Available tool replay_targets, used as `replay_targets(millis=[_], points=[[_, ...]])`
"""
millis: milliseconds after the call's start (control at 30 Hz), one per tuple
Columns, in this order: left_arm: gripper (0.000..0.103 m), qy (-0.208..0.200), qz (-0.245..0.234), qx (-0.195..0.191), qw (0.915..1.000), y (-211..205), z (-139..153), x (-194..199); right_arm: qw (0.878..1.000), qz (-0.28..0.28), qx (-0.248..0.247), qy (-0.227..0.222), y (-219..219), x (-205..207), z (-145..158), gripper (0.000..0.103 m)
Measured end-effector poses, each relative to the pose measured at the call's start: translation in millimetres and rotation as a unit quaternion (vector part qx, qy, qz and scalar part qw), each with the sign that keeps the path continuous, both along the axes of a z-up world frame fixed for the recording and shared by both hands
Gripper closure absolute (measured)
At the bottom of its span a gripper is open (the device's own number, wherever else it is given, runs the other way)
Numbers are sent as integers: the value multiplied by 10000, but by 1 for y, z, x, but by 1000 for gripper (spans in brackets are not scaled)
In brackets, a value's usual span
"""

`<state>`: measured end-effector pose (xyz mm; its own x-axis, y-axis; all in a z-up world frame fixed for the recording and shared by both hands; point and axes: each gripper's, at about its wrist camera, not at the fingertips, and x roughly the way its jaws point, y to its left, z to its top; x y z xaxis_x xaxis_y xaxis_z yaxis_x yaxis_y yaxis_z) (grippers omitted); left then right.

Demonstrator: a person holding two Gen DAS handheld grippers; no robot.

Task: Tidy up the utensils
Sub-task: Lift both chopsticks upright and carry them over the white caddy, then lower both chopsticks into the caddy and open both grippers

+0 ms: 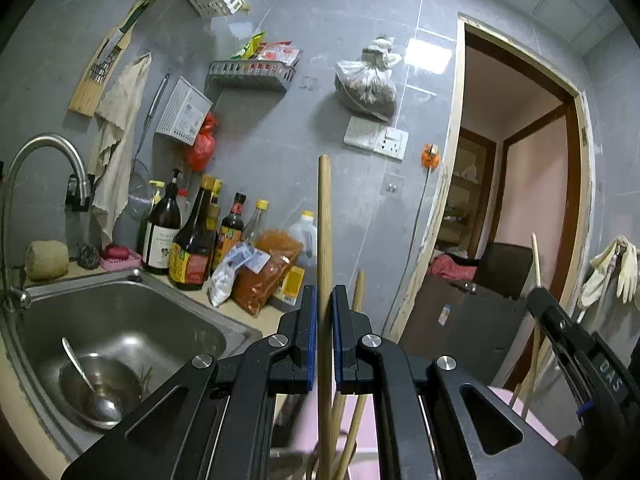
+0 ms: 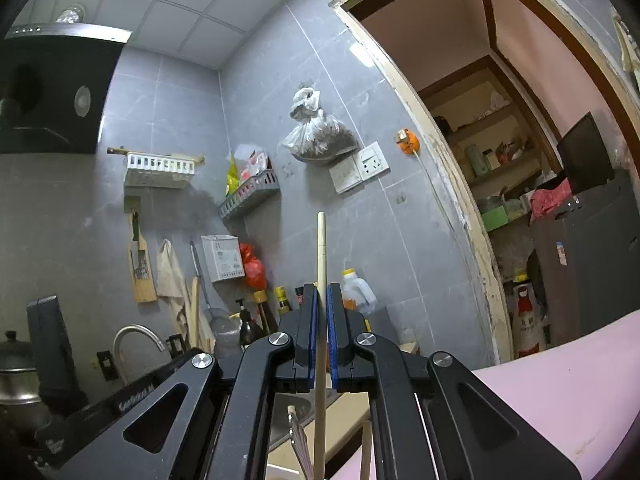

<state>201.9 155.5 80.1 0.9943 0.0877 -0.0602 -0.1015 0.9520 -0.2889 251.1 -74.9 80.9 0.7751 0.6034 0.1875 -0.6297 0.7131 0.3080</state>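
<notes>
While the sink point(image 1: 120, 320) on your far left keeps a steel bowl point(image 1: 100, 390) with a spoon point(image 1: 82, 376) lying in it, your left gripper point(image 1: 324, 336) is closed narrowly on a brown chopstick point(image 1: 324, 240), which stands upright between the blue pads with its end well above the fingertips. Below it, more sticks point(image 1: 352, 432) rise from what looks like a pink holder point(image 1: 304, 420). Further right, your right gripper point(image 2: 322, 332) pinches a paler chopstick point(image 2: 321, 248) the same way, upright, beside a broad pink surface point(image 2: 560, 380). You seem to be mid-sort, each hand lifting one stick out of the bundle. Next, I would judge, you need to raise both straight up until their lower ends clear the others, then carry them to their place without tilting.
</notes>
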Motion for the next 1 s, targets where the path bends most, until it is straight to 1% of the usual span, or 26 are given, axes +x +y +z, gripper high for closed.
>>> replay_targets(millis=[100,200,367,433,533,733,1000], points=[[98,-36,88,18,10000,-9,-5,-7,10000,8,-21,47,3,1,-6,100],[98,12,111,157,9998,-18,-8,-9,9999,-23,-111,100,6,1,-12,100],[98,304,-14,122,9995,-23,-14,-10,9990,16,-405,199,10,-3,-18,100],[98,407,-74,85,9991,-23,-17,-12,9977,27,-627,241,12,-6,-20,100],[98,534,-108,149,9984,-25,-21,-16,9958,69,-879,262,12,-12,-21,100],[98,841,-250,255,9958,-31,-28,-20,9924,98,-1129,472,8,-18,-26,100],[96,1055,-508,83,9931,-33,-31,-28,9893,126,-1269,701,-3,-26,-33,99]])
